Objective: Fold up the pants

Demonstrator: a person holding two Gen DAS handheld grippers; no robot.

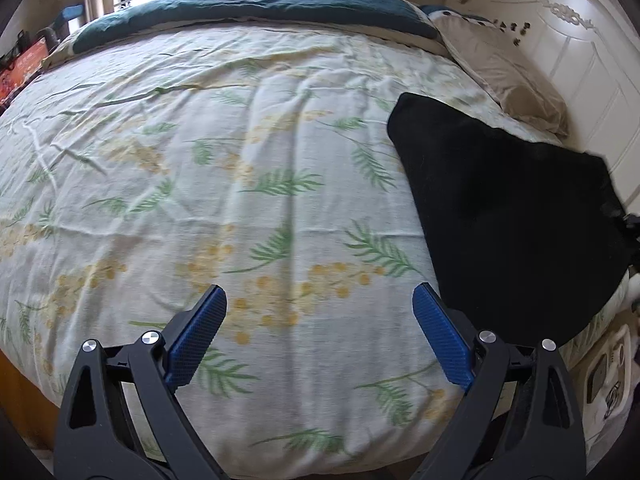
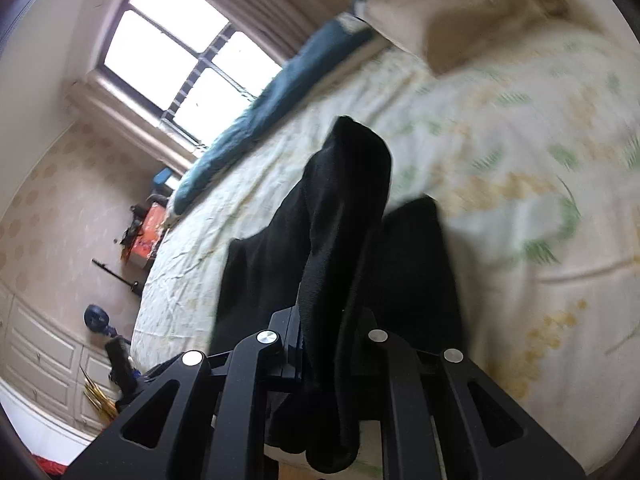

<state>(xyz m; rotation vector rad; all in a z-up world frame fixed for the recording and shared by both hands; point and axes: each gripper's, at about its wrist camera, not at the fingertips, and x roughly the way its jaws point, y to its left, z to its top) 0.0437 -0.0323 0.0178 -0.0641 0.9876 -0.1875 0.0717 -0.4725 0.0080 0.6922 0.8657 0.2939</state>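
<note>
A: Why do the pants [image 2: 344, 216] hang up off the bed [image 1: 240, 184]?
B: The right gripper [image 2: 320, 336] is clamped on a bunch of the black cloth, likely to carry it over for a fold.
A: And the left gripper [image 1: 320, 332]?
B: Jaws apart, empty, left of the pants, seemingly ready to take an edge.

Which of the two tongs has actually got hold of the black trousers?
The right tongs, shut on the black trousers. The left tongs stand open over the flowered bedspread, holding nothing.

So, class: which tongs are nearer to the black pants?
Right. The right tongs are clamped on the black pants; the left tongs hang open over the bedspread beside them.
</note>
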